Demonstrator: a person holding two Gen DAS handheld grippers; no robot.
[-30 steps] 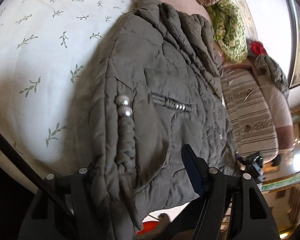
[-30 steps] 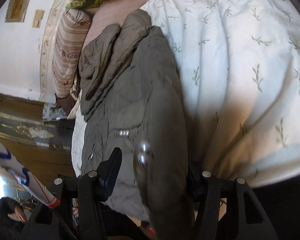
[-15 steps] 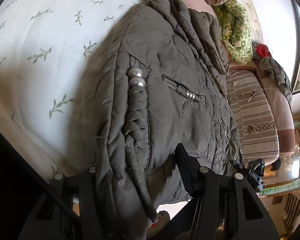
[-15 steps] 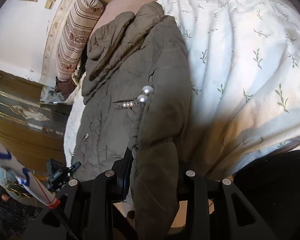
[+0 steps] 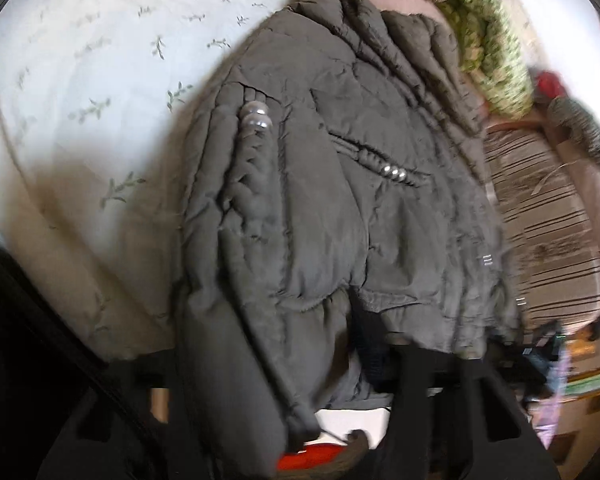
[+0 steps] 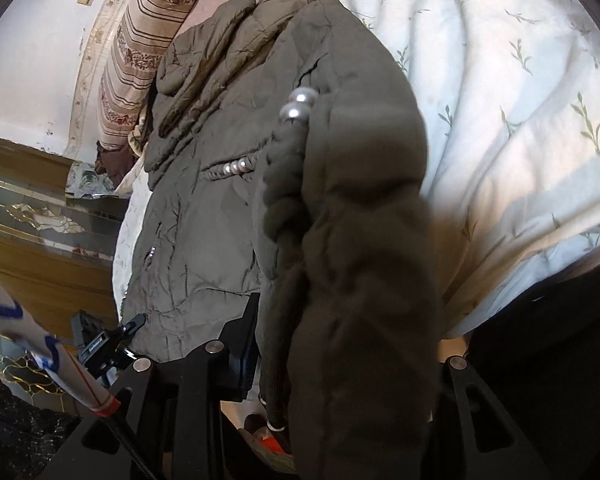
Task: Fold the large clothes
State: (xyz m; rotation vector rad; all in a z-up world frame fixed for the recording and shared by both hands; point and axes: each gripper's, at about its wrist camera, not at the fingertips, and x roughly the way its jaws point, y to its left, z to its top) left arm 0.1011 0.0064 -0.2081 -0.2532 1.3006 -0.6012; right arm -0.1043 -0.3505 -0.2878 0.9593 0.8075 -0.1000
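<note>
The olive-grey quilted jacket (image 5: pixel 340 208) lies on the bed, over a white bedspread printed with green sprigs (image 5: pixel 100 80), and its long axis runs straight away from both pairs of fingers: the hem is at the fingers, the collar and bunched hood at the far end near a striped bolster (image 6: pixel 140 52). The left gripper (image 5: pixel 268 364) has the hem's thick bottom edge between its fingers; they are closing on it, and the cloth fills the gap so that one finger is hidden behind the fold. The right gripper (image 6: pixel 340 360) holds the neighbouring bit of hem, a padded roll with a braided cord ending in two pearl beads (image 6: pixel 298 105), and the fabric is pinched between its fingers, which part only slightly. Both hands thus sit at the same near end, side by side, neither closer to the collar than the other. What the coming fold most likely turns on is this: the bulk of the jacket lies ahead of the fingers, so the hem would need to be carried forward along that axis, both hands moving evenly to keep the edge square.
</note>
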